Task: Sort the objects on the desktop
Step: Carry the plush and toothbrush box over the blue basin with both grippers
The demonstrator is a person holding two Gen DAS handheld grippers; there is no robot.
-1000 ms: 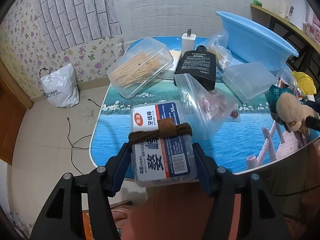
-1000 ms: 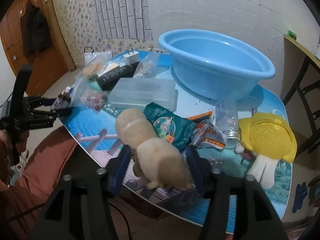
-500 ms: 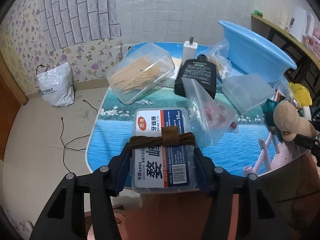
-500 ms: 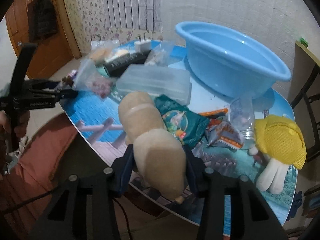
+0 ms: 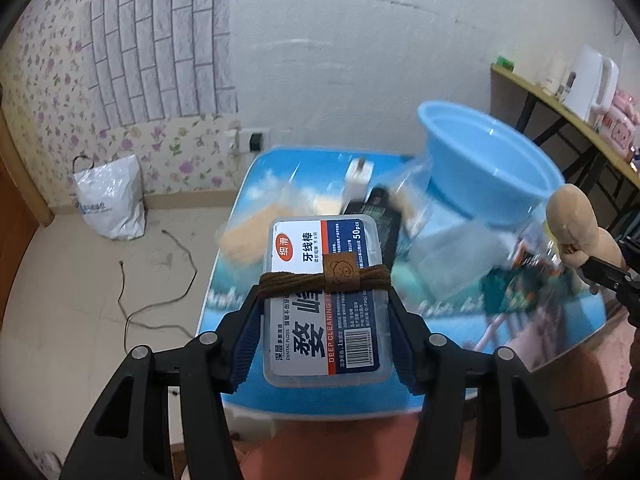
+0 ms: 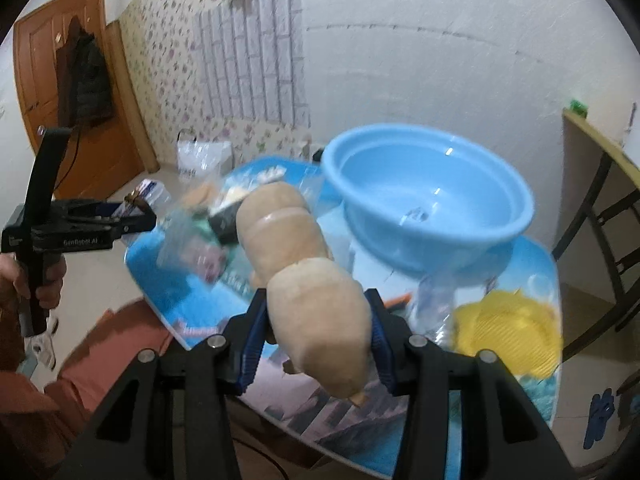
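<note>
My left gripper is shut on a clear dental floss box with a blue and white label and a brown cord bundle wrapped across it, held above the near table edge. My right gripper is shut on a tan plush toy, lifted above the table. The toy also shows at the right of the left wrist view. The left gripper shows in the right wrist view. A large blue basin stands at the back of the table, also in the left wrist view.
On the blue scenic table, blurred: a white charger, a black box, clear bags and containers, a yellow mesh item. A white bag and cables lie on the floor. A shelf stands at right.
Both grippers rose and tilted upward with their loads. The plush toy is now lifted off the table, and the floss box is higher above the table edge. The table contents look blurred.
</note>
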